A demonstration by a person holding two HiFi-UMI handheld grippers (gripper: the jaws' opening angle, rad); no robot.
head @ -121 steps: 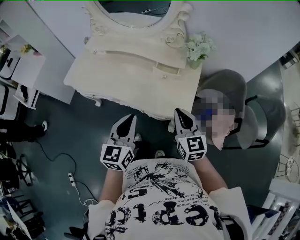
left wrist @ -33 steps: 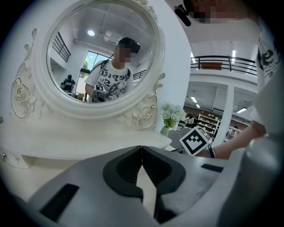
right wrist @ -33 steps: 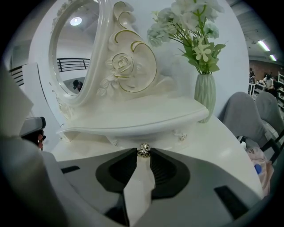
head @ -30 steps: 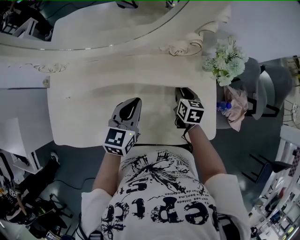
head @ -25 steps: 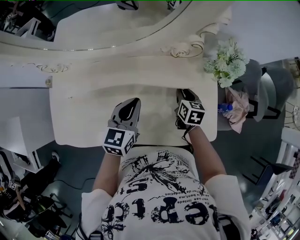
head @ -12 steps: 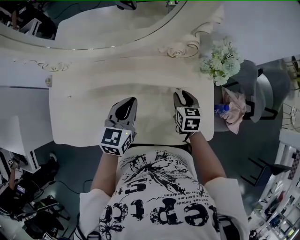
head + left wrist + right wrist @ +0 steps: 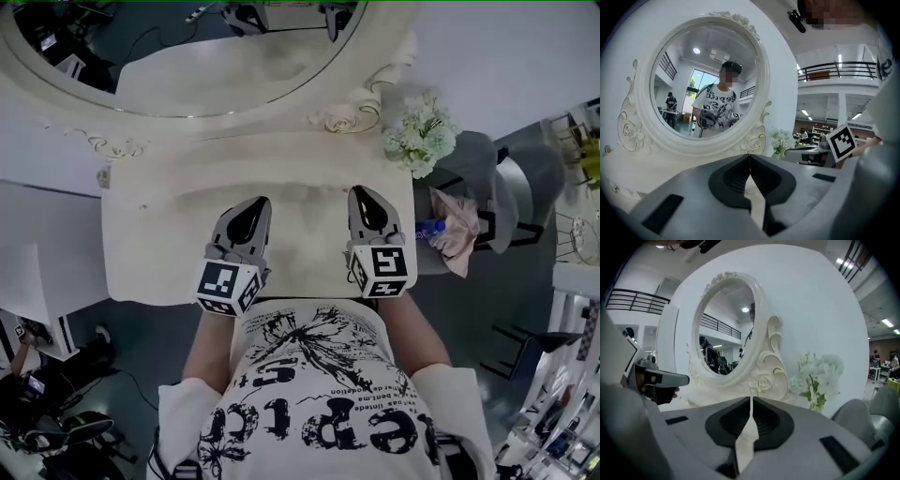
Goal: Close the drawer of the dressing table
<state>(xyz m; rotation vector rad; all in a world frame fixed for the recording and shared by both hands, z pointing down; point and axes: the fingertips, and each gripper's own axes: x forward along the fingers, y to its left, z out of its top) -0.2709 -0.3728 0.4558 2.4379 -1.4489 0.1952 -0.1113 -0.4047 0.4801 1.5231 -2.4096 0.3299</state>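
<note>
The cream dressing table (image 7: 155,234) lies below me in the head view, and its drawer is hidden under the tabletop's front edge and my body. Both grippers hover above the front of the tabletop and hold nothing. My left gripper (image 7: 251,206) is shut, its tips meeting (image 7: 749,155) in the left gripper view. The right gripper (image 7: 364,194) has its jaws closing to a thin slit (image 7: 751,399) with nothing between them. Both point toward the oval mirror (image 7: 216,66).
A vase of white flowers (image 7: 417,136) stands at the table's back right corner. Right of the table is a grey chair (image 7: 492,183) with a pink cloth (image 7: 457,232) and a bottle (image 7: 427,228). Cables and gear lie on the floor at lower left.
Both grippers have lifted from the table's front edge, the right one more. The right gripper rolled so its marker cube faces up, and its jaws came together.
</note>
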